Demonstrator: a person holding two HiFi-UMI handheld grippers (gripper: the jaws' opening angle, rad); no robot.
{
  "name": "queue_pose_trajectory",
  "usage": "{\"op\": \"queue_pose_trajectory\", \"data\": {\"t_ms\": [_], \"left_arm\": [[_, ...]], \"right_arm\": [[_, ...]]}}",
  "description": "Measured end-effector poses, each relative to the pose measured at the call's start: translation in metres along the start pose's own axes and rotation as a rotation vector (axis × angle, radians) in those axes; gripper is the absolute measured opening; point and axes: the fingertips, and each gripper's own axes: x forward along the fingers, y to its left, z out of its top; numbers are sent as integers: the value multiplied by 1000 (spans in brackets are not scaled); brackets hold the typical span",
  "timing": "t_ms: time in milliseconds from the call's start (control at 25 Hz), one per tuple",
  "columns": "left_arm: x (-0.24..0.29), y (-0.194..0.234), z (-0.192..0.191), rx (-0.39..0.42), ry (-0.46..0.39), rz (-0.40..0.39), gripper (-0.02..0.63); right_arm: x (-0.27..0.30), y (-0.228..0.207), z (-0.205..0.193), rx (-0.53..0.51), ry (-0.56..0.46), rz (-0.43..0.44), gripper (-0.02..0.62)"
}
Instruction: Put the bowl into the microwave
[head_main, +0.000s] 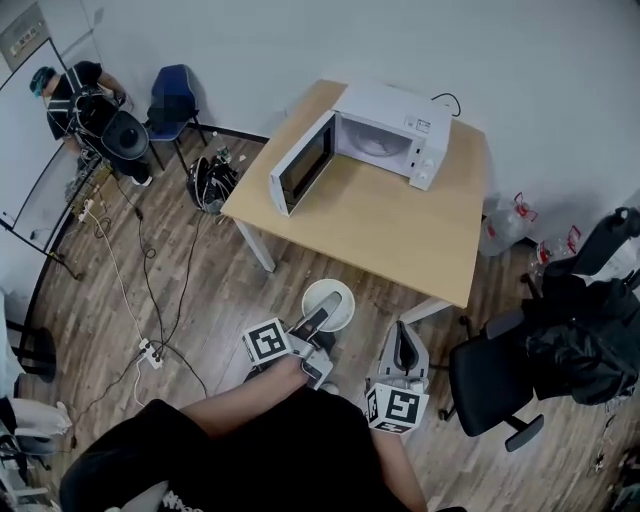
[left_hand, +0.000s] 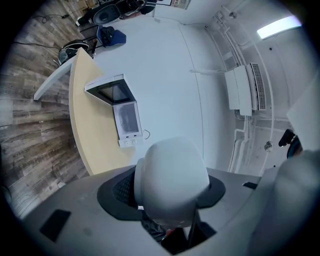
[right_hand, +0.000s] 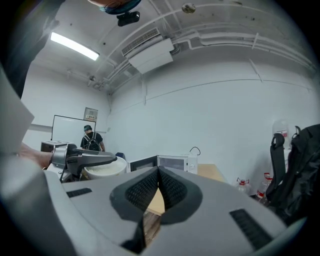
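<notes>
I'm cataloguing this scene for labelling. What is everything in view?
table: 1, light wood, centre
microwave: 1, white, door open, on table
bowl: 1, white, held short of table
black chairs: 2, black, right
blue chair: 1, blue, far wall
bottles: 2, clear, floor right of table
bag: 1, black, floor left of table
power strip: 1, white, floor left
person: 1, dark clothes, far left corner
left gripper: 1, grey, shut on bowl's rim
right gripper: 1, grey, shut, empty
</notes>
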Motion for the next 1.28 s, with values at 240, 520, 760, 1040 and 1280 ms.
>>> {"op": "queue_pose_trajectory", "data": {"t_ms": [240, 520, 760, 1040, 1280], "left_arm": [[18, 3, 21, 11, -38, -6, 232], [61, 26, 41, -33, -37, -20, 232], [104, 50, 63, -68, 3, -5, 232], [142, 84, 112, -16, 26, 96, 230], [184, 97, 154, -91, 17, 71, 230]], "right_arm": [[14, -16, -5, -2, 24, -19, 60], [42, -45, -15, 4, 68, -87, 60], [99, -55, -11, -23, 92, -84, 60], [180, -46, 0, -49, 127, -34, 60], [239, -46, 11, -62, 155, -39, 60]]}}
